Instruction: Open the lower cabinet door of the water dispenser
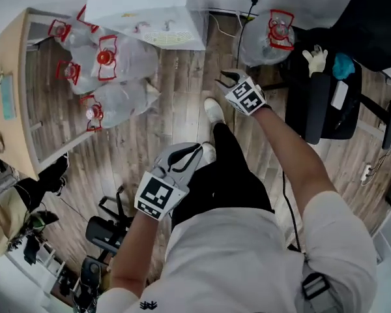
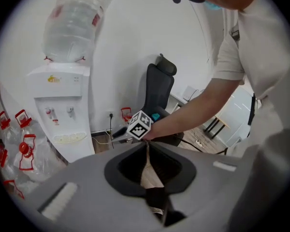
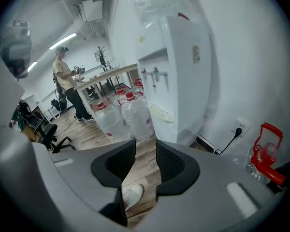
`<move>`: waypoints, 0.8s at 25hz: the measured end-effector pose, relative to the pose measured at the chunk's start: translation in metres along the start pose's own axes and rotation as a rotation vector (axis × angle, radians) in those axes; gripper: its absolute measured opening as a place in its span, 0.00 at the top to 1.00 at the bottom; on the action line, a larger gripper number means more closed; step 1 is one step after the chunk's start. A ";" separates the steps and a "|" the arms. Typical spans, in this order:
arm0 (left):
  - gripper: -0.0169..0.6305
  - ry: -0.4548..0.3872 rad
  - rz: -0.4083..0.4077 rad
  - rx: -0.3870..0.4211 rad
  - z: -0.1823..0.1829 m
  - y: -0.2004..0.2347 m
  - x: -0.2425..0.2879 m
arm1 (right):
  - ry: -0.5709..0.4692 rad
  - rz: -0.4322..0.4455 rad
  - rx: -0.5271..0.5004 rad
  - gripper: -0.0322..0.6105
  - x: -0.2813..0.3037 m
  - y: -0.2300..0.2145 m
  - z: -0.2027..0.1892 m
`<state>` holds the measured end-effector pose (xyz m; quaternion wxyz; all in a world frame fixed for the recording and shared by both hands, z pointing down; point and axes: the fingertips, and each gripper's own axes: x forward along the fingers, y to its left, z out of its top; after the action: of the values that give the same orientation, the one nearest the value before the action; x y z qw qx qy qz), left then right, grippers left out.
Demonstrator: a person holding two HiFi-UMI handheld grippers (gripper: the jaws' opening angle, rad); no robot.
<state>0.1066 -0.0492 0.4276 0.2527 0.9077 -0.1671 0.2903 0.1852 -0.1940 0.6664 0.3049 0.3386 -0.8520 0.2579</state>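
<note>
The white water dispenser (image 1: 150, 12) stands against the wall at the top of the head view, with a large clear bottle (image 2: 75, 23) on top. Its taps and drip grille (image 3: 162, 112) face me; the lower front (image 3: 176, 129) shows below them in the right gripper view. My right gripper (image 1: 225, 78) reaches out low over the floor to the right of the dispenser, clear of it. Its jaws (image 3: 146, 146) stand open with only floor between them. My left gripper (image 1: 197, 150) hangs nearer the body, its jaws (image 2: 147, 146) shut and empty.
Several water bottles with red handles (image 1: 111, 64) crowd the floor left of the dispenser, beside a wooden counter (image 1: 13, 96). Another bottle (image 1: 274, 34) and a black office chair (image 1: 332, 96) stand to the right. A cord runs to a wall socket (image 3: 239, 129). A person (image 3: 67, 81) stands far off.
</note>
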 end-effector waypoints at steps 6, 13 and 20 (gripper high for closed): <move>0.88 0.017 -0.069 0.046 0.020 0.047 0.066 | 0.051 0.000 -0.035 0.76 0.101 -0.077 -0.017; 0.88 0.066 -0.104 0.053 0.008 0.081 0.109 | 0.080 -0.013 -0.064 0.72 0.191 -0.125 -0.029; 0.88 0.032 -0.136 0.034 -0.010 0.102 0.123 | 0.099 -0.044 -0.102 0.69 0.249 -0.155 -0.024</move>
<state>0.1516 -0.1466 0.5465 0.2589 0.9165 -0.0958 0.2895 0.1612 -0.3822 0.8916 0.3691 0.3280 -0.8403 0.2238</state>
